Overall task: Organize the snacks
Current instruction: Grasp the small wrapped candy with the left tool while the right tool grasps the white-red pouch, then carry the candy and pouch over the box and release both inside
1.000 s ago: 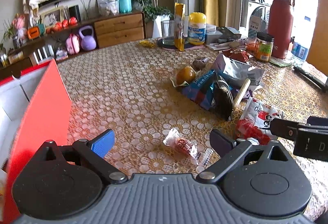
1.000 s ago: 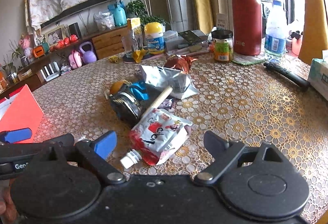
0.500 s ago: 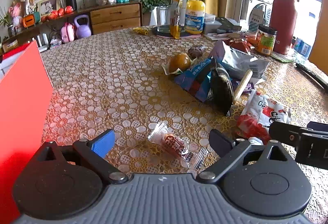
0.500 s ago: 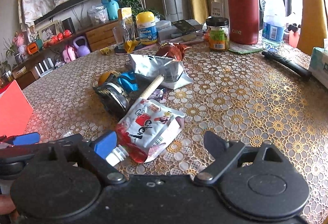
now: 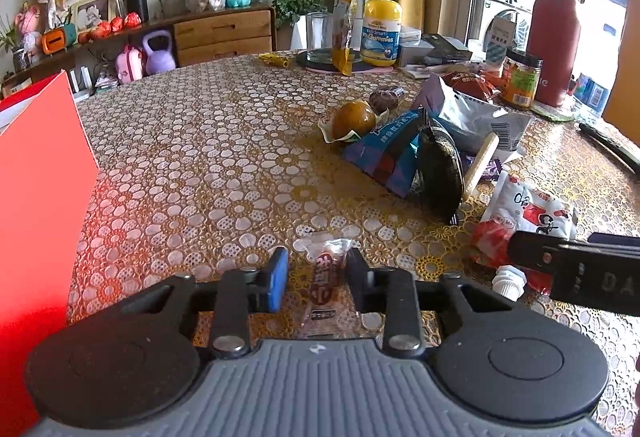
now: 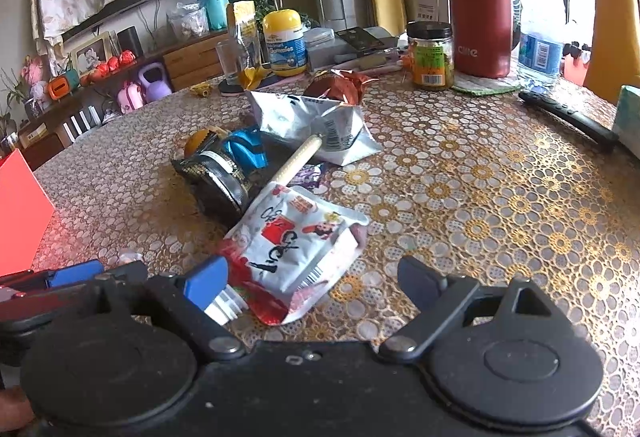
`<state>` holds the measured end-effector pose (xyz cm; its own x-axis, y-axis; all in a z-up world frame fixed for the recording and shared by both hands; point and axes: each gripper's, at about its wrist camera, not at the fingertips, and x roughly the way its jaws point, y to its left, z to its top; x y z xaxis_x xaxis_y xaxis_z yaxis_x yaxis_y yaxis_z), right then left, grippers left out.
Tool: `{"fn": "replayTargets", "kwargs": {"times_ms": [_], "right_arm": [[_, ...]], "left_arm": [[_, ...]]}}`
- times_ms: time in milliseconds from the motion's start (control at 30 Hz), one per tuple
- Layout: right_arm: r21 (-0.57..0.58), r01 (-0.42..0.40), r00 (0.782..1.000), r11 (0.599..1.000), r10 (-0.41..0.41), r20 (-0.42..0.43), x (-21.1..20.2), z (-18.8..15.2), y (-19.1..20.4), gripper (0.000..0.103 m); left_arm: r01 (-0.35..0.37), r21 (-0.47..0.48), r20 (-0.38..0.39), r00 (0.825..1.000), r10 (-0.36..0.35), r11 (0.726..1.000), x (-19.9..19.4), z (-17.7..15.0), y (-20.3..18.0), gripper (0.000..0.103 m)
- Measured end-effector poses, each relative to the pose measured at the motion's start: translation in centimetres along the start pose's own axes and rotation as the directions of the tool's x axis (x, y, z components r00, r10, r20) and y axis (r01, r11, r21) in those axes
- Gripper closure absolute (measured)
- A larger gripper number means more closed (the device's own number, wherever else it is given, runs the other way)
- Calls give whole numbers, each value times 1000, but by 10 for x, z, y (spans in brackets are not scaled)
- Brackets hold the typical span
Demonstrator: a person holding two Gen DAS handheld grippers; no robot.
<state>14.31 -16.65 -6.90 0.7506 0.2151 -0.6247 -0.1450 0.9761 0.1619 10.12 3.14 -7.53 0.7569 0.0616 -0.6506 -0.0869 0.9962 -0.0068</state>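
My left gripper (image 5: 318, 279) is closing its jaws around a small clear-wrapped candy (image 5: 325, 277) with a dark red label whose characters I cannot read; the blue pad stands just apart from the wrapper, the black pad at its edge. The candy lies on the table (image 5: 208, 157), covered in a gold-and-white floral lace-pattern cloth, near its front edge. My right gripper (image 6: 316, 279) holds its fingers wide over a white-and-red spouted drink pouch (image 6: 296, 241); the blue pad is at the white cap, the black pad well apart from the pouch. Past the pouch, toward the table's middle, lie a dark round-faced packet (image 6: 218, 173), a blue packet (image 5: 390, 153) with white characters, a silver bag (image 6: 312, 117) showing a barcode, and a wrapped orange-brown ball (image 5: 354, 119). At the far edge stand a yellow-capped bottle (image 5: 381, 33) reading "Kids Smart Gummies", a green-labelled jar (image 6: 432, 55), and a red flask (image 6: 480, 1) marked "cille". A red panel (image 5: 36, 205) rises at the left edge
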Motion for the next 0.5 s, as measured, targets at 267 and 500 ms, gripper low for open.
{"fn": "replayTargets", "kwargs": {"times_ms": [267, 500], "right_arm": [[-6, 21, 1000, 1000, -21, 1, 14, 5, 14, 11], [-37, 74, 997, 997, -73, 9, 30, 4, 32, 0]], "left_arm": [[22, 28, 14, 1000, -22, 999, -3, -4, -2, 87], [24, 33, 20, 999, -25, 999, -6, -5, 1, 87]]}}
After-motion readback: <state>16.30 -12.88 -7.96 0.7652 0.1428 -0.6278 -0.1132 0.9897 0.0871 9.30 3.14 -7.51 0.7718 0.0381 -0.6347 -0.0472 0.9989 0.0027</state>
